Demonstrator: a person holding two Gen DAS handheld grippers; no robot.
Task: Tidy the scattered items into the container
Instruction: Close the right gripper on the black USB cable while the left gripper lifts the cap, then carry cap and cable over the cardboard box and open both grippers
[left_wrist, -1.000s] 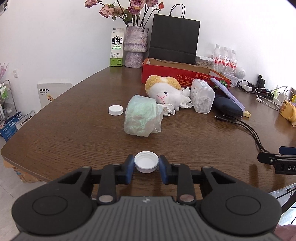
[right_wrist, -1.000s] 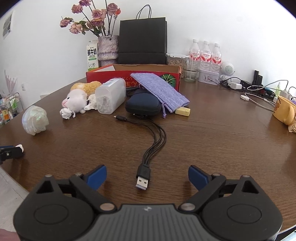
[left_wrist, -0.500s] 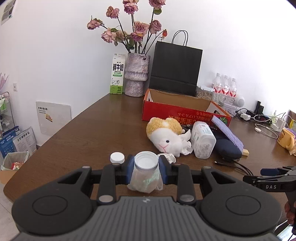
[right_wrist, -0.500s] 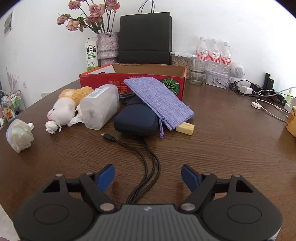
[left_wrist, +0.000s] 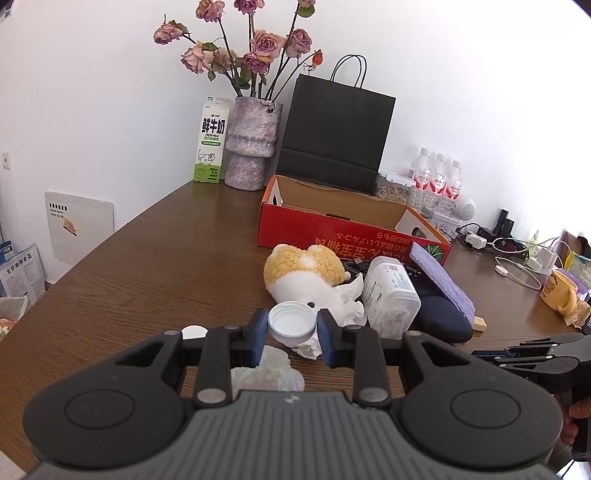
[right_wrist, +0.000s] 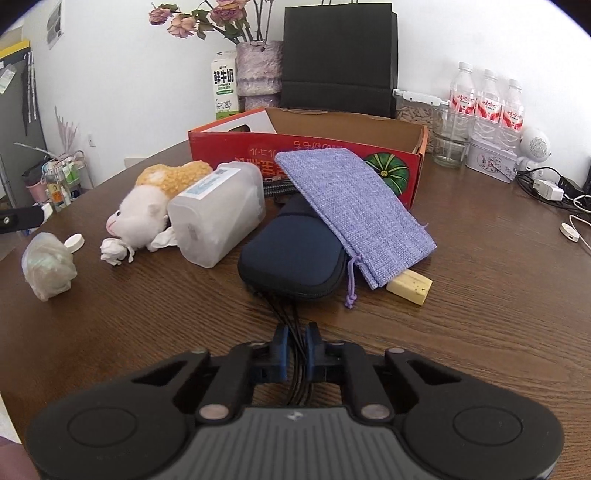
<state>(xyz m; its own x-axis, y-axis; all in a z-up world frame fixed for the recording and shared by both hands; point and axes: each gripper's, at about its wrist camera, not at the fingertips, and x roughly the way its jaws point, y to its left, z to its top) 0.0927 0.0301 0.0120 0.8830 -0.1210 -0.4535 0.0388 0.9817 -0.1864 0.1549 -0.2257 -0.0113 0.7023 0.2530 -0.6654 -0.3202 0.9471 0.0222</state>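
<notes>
A: What's hard to see?

B: The black cable bundle (right_wrist: 295, 341) runs under the dark blue case (right_wrist: 295, 254), its far end hidden. The right gripper (right_wrist: 296, 349) has just been closing; its jaws now clench that bundle.

A: And the left?

B: The left gripper (left_wrist: 291, 338) grasps a white cap (left_wrist: 291, 326) above the worktop (left_wrist: 147, 277). A plush toy (left_wrist: 306, 277) and a plastic jar (left_wrist: 389, 295) lie between it and the red box (left_wrist: 351, 236) beyond.

A: Any differences between views?

B: Only the right view shows the yellow block (right_wrist: 409, 287) beside the purple pouch (right_wrist: 351, 214).
</notes>
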